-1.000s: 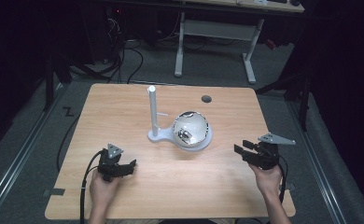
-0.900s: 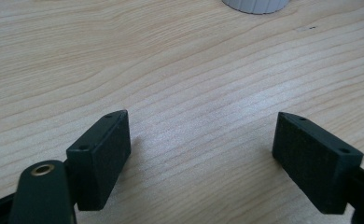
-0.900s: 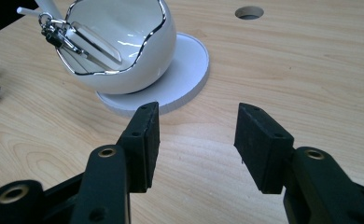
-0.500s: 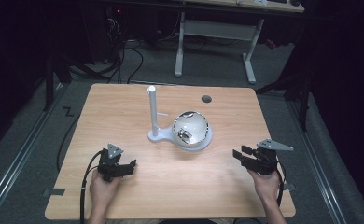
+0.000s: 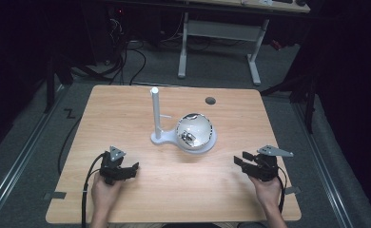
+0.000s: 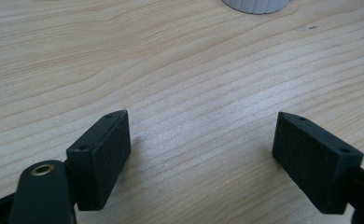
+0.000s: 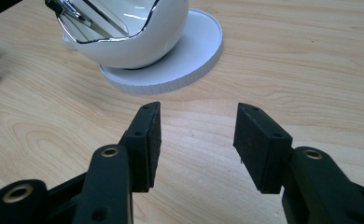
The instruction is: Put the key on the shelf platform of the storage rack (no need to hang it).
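Grippers — left [image 5: 126,169], right [image 5: 243,160] — gape near unlabelled white sphere [image 5: 194,131].

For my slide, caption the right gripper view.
Open black tongs face a glossy white ball-shaped bowl on its round white base.

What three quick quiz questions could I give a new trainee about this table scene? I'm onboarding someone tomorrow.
1. True or false: the left gripper holds the white post.
2. Which gripper is pointed at the shiny round bowl on the white stand: A left, B right, C neither?
3. Fill in: in the right gripper view, the gap between the jaws of the right gripper shows bare ____.

Key
1. False: its jaws stand wide apart over bare tabletop.
2. B: the right gripper view shows the bowl just ahead of its jaws.
3. Wood, meaning the tabletop; nothing is gripped.
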The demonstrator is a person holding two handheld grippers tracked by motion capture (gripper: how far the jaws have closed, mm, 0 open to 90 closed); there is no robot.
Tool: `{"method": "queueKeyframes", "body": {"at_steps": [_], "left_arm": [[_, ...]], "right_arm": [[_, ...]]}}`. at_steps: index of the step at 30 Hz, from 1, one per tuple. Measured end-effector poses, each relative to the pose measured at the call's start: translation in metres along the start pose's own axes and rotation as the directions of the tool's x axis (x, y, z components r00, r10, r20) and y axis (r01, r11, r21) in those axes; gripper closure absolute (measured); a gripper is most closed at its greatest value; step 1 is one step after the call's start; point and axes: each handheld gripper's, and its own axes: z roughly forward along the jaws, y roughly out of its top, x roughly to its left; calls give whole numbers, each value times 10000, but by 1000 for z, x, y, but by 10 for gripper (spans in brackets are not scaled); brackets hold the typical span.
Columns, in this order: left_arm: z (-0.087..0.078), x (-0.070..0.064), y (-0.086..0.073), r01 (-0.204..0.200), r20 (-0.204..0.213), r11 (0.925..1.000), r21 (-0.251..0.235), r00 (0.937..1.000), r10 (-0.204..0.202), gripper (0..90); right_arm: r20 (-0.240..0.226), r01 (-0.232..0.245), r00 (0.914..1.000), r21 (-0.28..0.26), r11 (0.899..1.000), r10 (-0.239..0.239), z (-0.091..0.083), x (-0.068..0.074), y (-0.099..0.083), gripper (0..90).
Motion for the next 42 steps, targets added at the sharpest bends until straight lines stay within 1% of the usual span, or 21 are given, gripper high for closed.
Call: {"method": "queueKeyframes", "body": {"at_steps": [3, 7, 14, 26, 29, 33, 36, 42], "left_arm": [[0, 0, 0, -18, 3, 10000, -1, 10000, 18, 196], [0, 0, 0, 5, -4, 10000, -1, 10000, -5, 196], [0, 0, 0, -6, -1, 10000, -2, 10000, 6, 196], [0, 0, 0, -13, -1, 10000, -2, 10000, 13, 196], [0, 0, 0, 0, -4, 10000, -2, 10000, 0, 196], [0, 0, 0, 1, -4, 10000, -1, 10000, -1, 196], [0, 0, 0, -11, -1, 10000, -4, 10000, 11, 197], [0, 0, 0, 1, -5, 10000, -3, 10000, -1, 196]], "right_arm": [[-57, -43, 10000, 47, 10000, 43, 2, 1, -2, 519], [7, 54, 10000, 98, 9999, -54, 5, 2, -5, 518], [50, -32, 10000, 155, 9999, 32, 7, 3, -10, 519], [-37, -53, 10000, 269, 9996, 54, 14, 6, -18, 518], [-53, -13, 10000, 304, 9995, 14, 17, 7, -20, 511], [-110, 158, 9998, 359, 9992, -154, 21, 10, -22, 505], [-132, 151, 9998, 397, 9991, -146, 23, 12, -23, 503], [-61, 319, 9995, 445, 9985, -316, 28, 15, -24, 492]]}}
